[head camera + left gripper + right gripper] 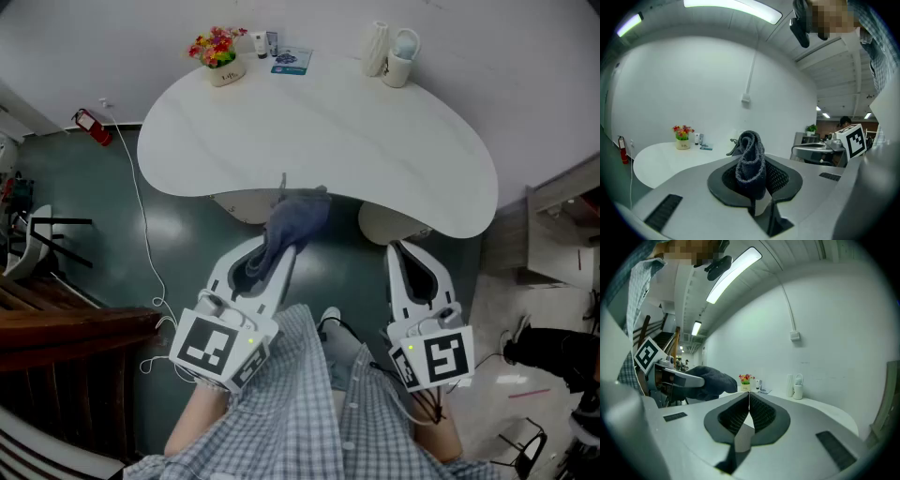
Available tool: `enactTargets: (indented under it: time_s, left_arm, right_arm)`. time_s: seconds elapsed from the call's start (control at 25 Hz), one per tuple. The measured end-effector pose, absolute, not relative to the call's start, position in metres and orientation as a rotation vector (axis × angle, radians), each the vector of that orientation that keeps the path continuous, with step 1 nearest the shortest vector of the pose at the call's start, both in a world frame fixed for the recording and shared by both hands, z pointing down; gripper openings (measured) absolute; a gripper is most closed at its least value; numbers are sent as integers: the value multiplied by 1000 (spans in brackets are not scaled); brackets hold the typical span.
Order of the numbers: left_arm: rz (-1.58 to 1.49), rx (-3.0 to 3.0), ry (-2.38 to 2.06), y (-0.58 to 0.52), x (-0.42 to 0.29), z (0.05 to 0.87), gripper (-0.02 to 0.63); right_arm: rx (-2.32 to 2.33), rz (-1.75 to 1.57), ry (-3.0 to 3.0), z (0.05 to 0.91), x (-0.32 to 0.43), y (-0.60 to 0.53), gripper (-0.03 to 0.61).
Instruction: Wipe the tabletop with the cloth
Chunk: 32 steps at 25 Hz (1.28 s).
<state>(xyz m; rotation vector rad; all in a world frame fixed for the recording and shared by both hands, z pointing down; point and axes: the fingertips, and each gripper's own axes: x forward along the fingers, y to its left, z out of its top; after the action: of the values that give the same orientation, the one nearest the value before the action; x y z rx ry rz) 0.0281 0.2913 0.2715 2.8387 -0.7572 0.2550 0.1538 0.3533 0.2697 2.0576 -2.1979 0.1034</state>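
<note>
- The left gripper [281,247] is clamping its jaws on a bunched dark blue-grey knitted cloth [298,217] at the lower centre of the head view.
- The cloth is sticking out past the jaw tips, over the near edge of the white curved counter [319,141].
- The right gripper [401,249] is hovering at the lower right, its jaws pressed together on nothing, just short of the counter's edge.
</note>
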Motion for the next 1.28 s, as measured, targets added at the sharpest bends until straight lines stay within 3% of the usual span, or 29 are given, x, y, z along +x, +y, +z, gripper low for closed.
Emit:
enactTargets:
  time_s: [0.64, 1.28]
  left_arm:
    - [204, 2824, -893, 327, 54, 272, 66]
    - [215, 2757, -1056, 291, 11, 276, 67]
  right_arm:
    - [1965, 91, -2301, 280, 180, 379, 11]
    - [1880, 137, -2365, 288, 156, 337, 11]
